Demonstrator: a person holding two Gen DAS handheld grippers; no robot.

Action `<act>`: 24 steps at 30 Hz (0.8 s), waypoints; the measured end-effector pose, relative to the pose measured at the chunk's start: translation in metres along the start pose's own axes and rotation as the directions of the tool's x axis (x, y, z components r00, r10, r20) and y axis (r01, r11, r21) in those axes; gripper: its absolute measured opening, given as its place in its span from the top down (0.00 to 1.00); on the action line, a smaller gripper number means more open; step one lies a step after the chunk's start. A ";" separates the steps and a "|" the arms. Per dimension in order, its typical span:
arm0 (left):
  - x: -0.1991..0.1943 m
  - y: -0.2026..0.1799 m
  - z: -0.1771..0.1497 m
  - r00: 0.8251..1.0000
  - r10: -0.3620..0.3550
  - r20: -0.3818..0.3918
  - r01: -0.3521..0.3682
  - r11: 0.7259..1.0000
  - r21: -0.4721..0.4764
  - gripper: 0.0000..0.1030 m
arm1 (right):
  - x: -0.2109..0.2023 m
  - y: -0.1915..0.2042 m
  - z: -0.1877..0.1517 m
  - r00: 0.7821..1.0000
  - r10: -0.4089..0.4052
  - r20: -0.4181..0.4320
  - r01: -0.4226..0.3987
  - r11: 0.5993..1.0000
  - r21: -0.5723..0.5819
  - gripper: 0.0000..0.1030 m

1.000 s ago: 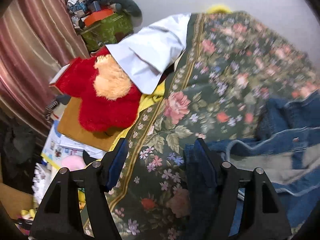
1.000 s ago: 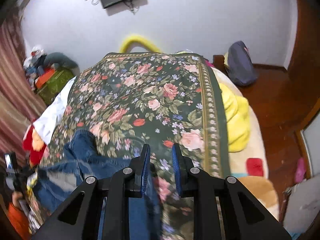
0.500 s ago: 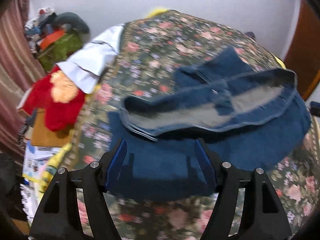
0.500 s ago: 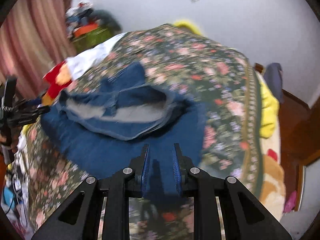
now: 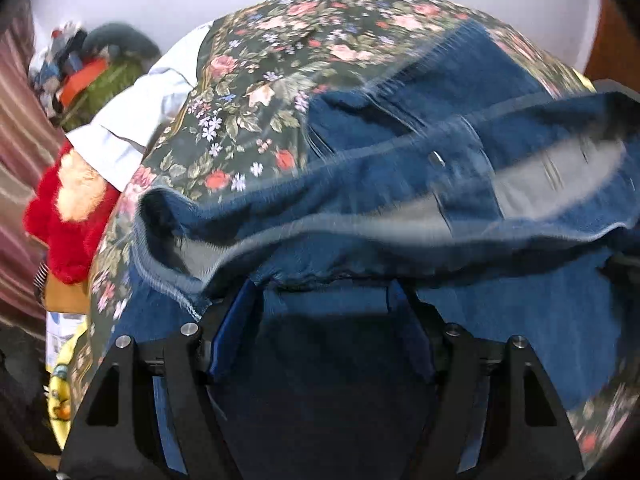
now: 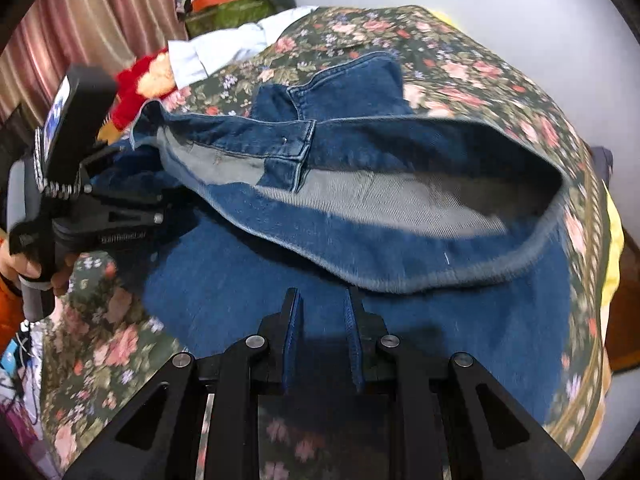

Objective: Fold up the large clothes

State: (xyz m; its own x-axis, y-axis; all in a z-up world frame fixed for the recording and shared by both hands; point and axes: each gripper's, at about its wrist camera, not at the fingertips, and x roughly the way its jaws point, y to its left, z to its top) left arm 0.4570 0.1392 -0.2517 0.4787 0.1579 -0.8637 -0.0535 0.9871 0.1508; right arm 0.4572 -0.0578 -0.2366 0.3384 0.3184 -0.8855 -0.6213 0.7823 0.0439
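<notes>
Now: the big blue denim garment (image 6: 248, 292) lies bunched up on the dark green flowery bed cover (image 6: 460, 68).
Left side: the left gripper (image 5: 320, 312) has its fingers wide apart, low over the cloth, holding nothing.
Right side: the right gripper (image 6: 322, 300) has its fingers almost together, with nothing pinched.
Risk: a grab could catch two layers, or the cover too.
Cause: the curled top flap hides the edges.

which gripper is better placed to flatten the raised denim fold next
Left, probably: the left gripper has wide jaws right under the raised fold of the denim garment; the right gripper is nearly shut, further back.
</notes>
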 end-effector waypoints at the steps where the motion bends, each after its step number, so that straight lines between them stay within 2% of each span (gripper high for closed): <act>1: 0.002 0.003 0.007 1.000 -0.003 0.004 0.003 1.000 -0.008 0.32 | 0.004 -0.001 0.007 1.000 -0.013 -0.007 0.013 1.000 -0.013 0.83; 5: 0.001 0.014 0.037 0.998 0.006 0.061 -0.004 1.000 -0.029 0.32 | 0.010 -0.014 0.047 0.993 -0.107 0.053 0.109 0.993 -0.039 0.83; 9: 0.017 0.020 0.061 0.997 0.065 0.046 -0.064 0.998 -0.030 0.32 | 0.006 -0.039 0.081 0.985 -0.136 0.107 0.133 0.991 0.033 0.83; 12: 0.016 0.026 0.069 0.997 0.065 0.033 -0.064 0.997 -0.049 0.37 | -0.001 -0.057 0.098 0.960 -0.247 0.132 0.234 0.966 0.109 0.83; 13: 0.011 0.029 0.070 0.998 0.057 0.040 -0.055 0.997 -0.057 0.37 | -0.005 -0.062 0.101 0.957 -0.258 0.133 0.242 0.962 0.125 0.83; 16: -0.016 0.040 0.069 0.996 0.004 0.089 0.005 0.995 -0.103 0.37 | -0.027 -0.071 0.097 0.967 -0.193 0.167 0.167 0.973 0.156 0.83; 18: -0.036 0.045 0.065 0.992 0.013 0.122 0.001 0.994 -0.111 0.34 | -0.044 -0.071 0.087 0.972 -0.152 0.181 0.127 0.981 0.144 0.83; 21: -0.058 0.049 0.052 0.988 0.031 0.148 -0.020 0.997 -0.074 0.28 | -0.053 -0.062 0.066 0.976 -0.147 0.161 0.132 0.986 0.102 0.83; 24: -0.066 0.051 0.027 0.990 0.052 0.134 -0.048 0.998 -0.028 0.27 | -0.052 -0.052 0.038 0.975 -0.190 0.120 0.185 0.981 0.052 0.83</act>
State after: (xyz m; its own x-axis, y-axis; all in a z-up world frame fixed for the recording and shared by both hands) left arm 0.4465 0.1783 -0.1739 0.5881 0.2038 -0.7827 -0.1014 0.9787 0.1787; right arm 0.4988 -0.0944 -0.1753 0.5322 0.2257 -0.8160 -0.5102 0.8547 -0.0963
